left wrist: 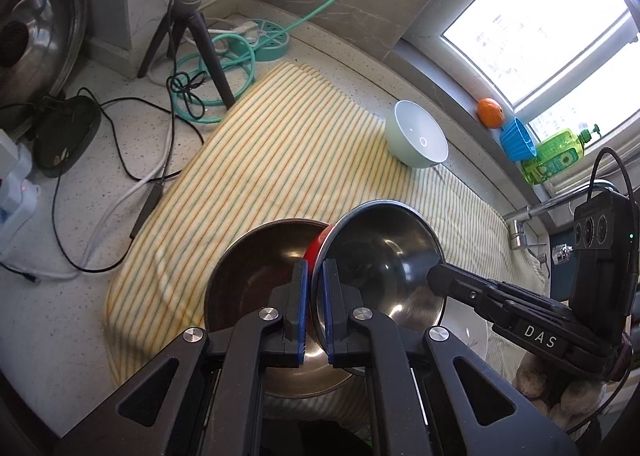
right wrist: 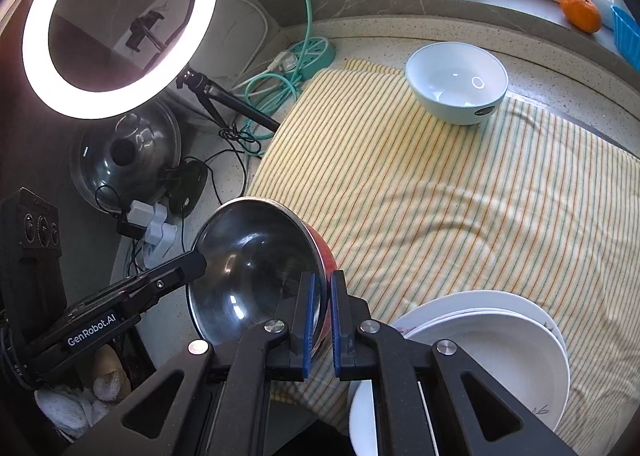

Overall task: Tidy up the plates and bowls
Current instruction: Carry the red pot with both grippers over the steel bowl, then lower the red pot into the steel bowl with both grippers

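Carrying red-sided steel bowl [left wrist: 384, 256] over striped towel [left wrist: 280, 144] on tabletop [left wrist: 60, 296], above brown bowl [left wrist: 256, 272] at 6 o'clock. Left gripper [left wrist: 316, 296] clamped on its near rim, right gripper [right wrist: 323, 308] clamped on opposite rim. Plate stack [right wrist: 500, 344] at 5 o'clock, pale bowl [right wrist: 456, 82] at 1 o'clock. Next, probably: level bowl, lower, nest.

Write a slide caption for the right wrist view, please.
Both grippers hold a red-sided steel bowl by its rim above the striped cloth.

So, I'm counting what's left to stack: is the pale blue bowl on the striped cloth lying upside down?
No, the pale blue bowl sits upright on the striped cloth, its hollow inside showing.
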{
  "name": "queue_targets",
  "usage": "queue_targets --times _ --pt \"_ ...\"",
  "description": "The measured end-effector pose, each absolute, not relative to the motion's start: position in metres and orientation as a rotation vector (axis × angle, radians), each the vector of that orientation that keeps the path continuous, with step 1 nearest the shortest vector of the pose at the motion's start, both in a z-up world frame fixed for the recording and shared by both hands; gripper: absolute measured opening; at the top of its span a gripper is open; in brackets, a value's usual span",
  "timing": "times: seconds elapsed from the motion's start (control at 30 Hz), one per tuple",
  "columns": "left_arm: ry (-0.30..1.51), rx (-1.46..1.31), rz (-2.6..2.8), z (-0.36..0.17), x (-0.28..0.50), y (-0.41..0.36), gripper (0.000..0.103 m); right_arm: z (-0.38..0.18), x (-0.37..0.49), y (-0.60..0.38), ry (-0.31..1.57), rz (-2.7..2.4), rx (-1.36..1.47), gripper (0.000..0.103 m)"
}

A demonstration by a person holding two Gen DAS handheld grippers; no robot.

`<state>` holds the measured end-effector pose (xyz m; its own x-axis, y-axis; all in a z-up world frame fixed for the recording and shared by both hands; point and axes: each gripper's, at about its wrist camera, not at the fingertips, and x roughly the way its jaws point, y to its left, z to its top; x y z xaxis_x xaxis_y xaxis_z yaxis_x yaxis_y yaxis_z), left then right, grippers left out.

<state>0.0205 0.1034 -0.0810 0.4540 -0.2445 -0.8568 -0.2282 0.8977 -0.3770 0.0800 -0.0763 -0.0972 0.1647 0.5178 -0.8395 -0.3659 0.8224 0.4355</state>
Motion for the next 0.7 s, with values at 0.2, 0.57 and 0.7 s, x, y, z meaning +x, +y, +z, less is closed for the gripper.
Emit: queue_targets --times 0.2,0.57,0.7 --pt "1.122 -0.491 0.010 -0.088 0.010 0.115 0.005 -0.104 0.074 -0.061 1.272 0.647 0.121 0.007" --pt "1.171 -0.488 0.037 -0.110 0.006 0.125 0.005 -0.120 0.069 -0.042 1.295 0.640 0.057 0.007" --pt "1.187 -0.457 0.046 -0.116 0.008 0.123 0.005 -0.127 0.067 -0.035 1.298 0.629 0.011 0.007"
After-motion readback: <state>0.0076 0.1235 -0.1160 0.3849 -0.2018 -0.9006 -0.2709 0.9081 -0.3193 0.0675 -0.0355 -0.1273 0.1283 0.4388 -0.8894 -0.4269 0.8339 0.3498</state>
